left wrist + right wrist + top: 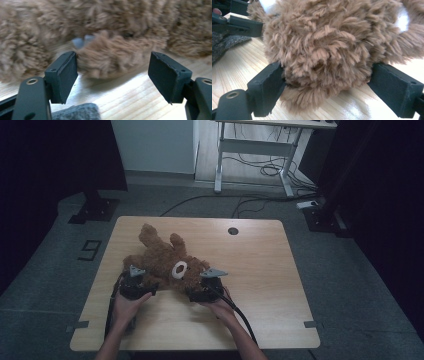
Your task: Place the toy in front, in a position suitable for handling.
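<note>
Brown plush bear (165,260) lies on the wooden table (260,270); left tongs (112,75) gape wide, right tongs (324,82) straddle its fur.

The left hand-held gripper (136,285) sits low with its jaws spread wide. The right hand-held gripper (204,289), beside it, also has its jaws parted wide. Both forearms reach forward, the hands gripping from behind.

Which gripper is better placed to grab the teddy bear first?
Probably the right gripper: its jaws already touch both sides of the teddy bear. The left gripper has fur against one jaw only.
</note>
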The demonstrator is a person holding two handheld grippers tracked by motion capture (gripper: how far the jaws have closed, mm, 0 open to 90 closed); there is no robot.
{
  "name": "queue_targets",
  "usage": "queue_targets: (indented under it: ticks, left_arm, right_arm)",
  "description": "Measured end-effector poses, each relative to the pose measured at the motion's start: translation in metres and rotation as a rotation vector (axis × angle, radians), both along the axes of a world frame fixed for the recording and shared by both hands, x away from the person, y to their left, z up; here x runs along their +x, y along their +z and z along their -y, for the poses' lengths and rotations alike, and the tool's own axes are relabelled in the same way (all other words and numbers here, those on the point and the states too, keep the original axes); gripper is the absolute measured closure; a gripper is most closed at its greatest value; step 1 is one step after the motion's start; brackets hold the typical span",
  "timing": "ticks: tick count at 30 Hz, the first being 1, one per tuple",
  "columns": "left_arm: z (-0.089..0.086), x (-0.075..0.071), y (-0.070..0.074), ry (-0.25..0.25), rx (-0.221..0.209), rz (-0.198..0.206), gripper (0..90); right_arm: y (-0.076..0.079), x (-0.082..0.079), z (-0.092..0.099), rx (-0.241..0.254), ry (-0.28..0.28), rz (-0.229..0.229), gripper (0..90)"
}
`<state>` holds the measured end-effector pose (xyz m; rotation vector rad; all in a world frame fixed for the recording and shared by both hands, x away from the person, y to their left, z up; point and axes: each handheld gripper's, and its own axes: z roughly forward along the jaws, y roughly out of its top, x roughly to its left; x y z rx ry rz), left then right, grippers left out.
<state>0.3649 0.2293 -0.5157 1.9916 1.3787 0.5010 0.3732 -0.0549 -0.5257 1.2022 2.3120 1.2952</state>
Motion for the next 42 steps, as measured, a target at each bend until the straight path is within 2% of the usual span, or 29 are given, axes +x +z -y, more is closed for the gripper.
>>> queue_targets:
  ticks: [3,4,6,8,9,12,13,14,15,16,17,18,22,23,24,27,30,31,34,42]
  left_arm:
    - [-0.002,0.001,0.000,0.000,-0.023,-0.001,24.2]
    - [0.001,0.001,-0.001,-0.023,-0.036,0.001,25.4]
    - [0.005,0.001,-0.003,-0.049,-0.032,-0.001,27.8]
    - [0.009,0.000,-0.004,-0.061,0.001,0.005,35.5]
    - [0.010,-0.001,-0.003,-0.065,0.004,0.006,40.9]
    - [0.009,-0.002,-0.002,-0.075,-0.008,0.012,59.4]
    - [0.008,-0.002,-0.001,-0.079,-0.018,0.014,59.4]
    - [0.007,-0.003,0.000,-0.081,-0.026,0.013,63.2]
    - [0.007,-0.004,0.002,-0.082,-0.031,0.017,68.6]
    - [0.007,-0.005,0.002,-0.080,-0.033,0.022,70.2]
    - [0.007,-0.005,0.002,-0.080,-0.033,0.022,71.7]
    - [0.007,-0.006,0.004,-0.075,-0.040,0.042,73.3]
    - [0.009,-0.010,0.016,-0.069,-0.047,0.095,77.4]
    - [0.009,-0.010,0.016,-0.069,-0.047,0.095,78.1]
    - [0.010,-0.012,0.024,-0.066,-0.056,0.127,78.7]
    - [0.014,-0.012,0.033,-0.072,-0.069,0.160,79.8]
    - [0.016,-0.013,0.037,-0.074,-0.082,0.177,80.4]
    - [0.017,-0.014,0.041,-0.075,-0.103,0.192,80.6]
    - [0.021,-0.014,0.048,-0.085,-0.124,0.210,81.3]
    - [0.046,-0.017,0.074,-0.136,-0.104,0.262,82.9]
  right_arm:
    - [0.001,0.000,0.000,0.001,0.001,0.007,13.0]
    - [0.001,0.000,-0.001,0.003,0.004,0.008,13.1]
    - [0.000,0.002,-0.001,0.003,0.008,0.012,13.0]
    - [-0.001,0.003,-0.001,0.012,0.011,0.009,13.4]
    - [-0.001,0.005,-0.002,0.016,0.012,0.010,13.7]
    - [-0.002,0.006,-0.002,0.018,0.015,0.009,15.1]
    - [-0.003,0.008,-0.002,0.018,0.018,0.010,16.4]
    - [-0.003,0.009,-0.002,0.017,0.021,0.010,19.5]
    - [-0.004,0.011,-0.001,0.014,0.027,0.014,28.9]
    - [-0.005,0.011,-0.001,0.016,0.027,0.007,35.6]
    - [-0.005,0.011,-0.001,0.016,0.027,0.007,35.6]
    - [-0.004,0.011,-0.001,0.015,0.029,0.013,49.4]
    - [-0.001,0.010,-0.001,0.010,0.015,0.035,63.9]
    - [-0.001,0.010,0.000,0.010,0.010,0.041,65.8]
    - [0.000,0.010,0.000,0.012,0.005,0.048,67.0]
    - [0.001,0.009,0.001,0.024,-0.012,0.075,69.4]
    - [0.004,0.008,0.002,0.043,-0.028,0.100,70.6]
    - [0.008,0.007,0.006,0.054,-0.037,0.119,71.5]
    - [0.014,0.005,0.013,0.078,-0.054,0.144,72.6]
    - [0.019,-0.003,0.031,0.122,-0.071,0.174,73.7]
